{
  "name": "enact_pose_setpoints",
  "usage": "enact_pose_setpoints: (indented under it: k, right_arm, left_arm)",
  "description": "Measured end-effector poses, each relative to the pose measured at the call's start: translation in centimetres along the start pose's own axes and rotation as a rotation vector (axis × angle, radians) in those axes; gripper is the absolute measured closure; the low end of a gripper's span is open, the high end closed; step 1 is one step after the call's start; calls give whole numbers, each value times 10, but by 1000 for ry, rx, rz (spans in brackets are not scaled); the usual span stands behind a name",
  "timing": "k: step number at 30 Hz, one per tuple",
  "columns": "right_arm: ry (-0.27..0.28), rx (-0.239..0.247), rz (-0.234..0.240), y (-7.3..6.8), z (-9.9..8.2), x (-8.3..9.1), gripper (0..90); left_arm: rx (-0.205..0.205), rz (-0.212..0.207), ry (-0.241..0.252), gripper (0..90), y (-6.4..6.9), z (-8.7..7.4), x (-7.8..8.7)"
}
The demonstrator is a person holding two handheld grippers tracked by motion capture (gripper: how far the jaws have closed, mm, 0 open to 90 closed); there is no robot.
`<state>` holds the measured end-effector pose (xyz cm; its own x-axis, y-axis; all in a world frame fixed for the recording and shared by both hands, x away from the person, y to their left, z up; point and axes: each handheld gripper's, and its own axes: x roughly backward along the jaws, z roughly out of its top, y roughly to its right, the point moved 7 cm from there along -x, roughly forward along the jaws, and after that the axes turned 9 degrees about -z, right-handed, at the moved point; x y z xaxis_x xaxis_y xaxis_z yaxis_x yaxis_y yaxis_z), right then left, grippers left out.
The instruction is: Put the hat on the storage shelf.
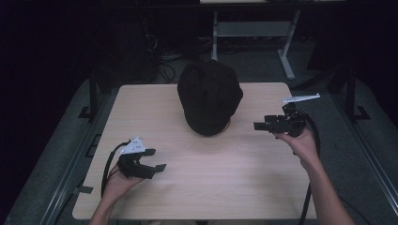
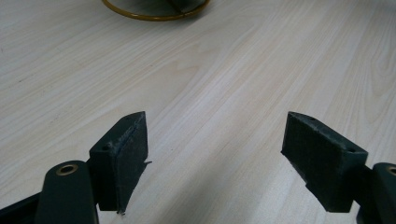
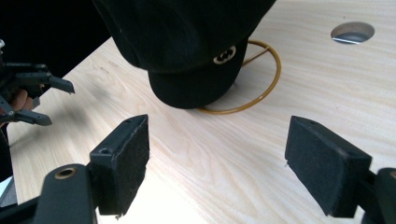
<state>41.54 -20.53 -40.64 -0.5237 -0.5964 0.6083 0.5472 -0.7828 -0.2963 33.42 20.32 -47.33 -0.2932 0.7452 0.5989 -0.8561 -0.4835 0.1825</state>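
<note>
Two grippers over one pale wood tabletop (image 1: 206,183), both empty. Largest thing on it: a black cap (image 1: 209,96), sitting on a thin gold wire stand whose ring base (image 3: 268,84) rests flat on the wood. In the right gripper view the cap sits ahead of the jaws and a little to their left, brim end nearest, with a small round gold emblem (image 3: 224,55) on its near face. A round cable hole (image 3: 352,32) in the tabletop lies beyond the right-hand jaw.

Right gripper (image 1: 263,126): jaws spread wide, nothing between them, pointed at the cap, near it but not touching. Left gripper (image 1: 157,160): jaws likewise wide apart and holding nothing, low over bare wood; in its own view the arc of the gold ring (image 2: 154,11) lies well ahead of the jaws, at the top edge.

Step, as I read it: approach, before any grasp. The cap looks untouched on its stand. Next move likely calls for the right jaws to go forward and bracket the brim or the soft crown edge, then close gently; the stand is light and may tip or slide if pushed.
</note>
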Motion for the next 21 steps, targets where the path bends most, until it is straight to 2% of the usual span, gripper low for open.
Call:
enact_pose_setpoints:
  k: [14, 21]
  right_arm:
    - [-12, -12, 3, 4, -27, 0, 214]
    - [-8, -37, 14, 6, -42, 2, 214]
  left_arm:
    - [4, 0, -9, 218, 0, -2, -1]
    - [5, 3, -6, 218, 0, -2, -2]
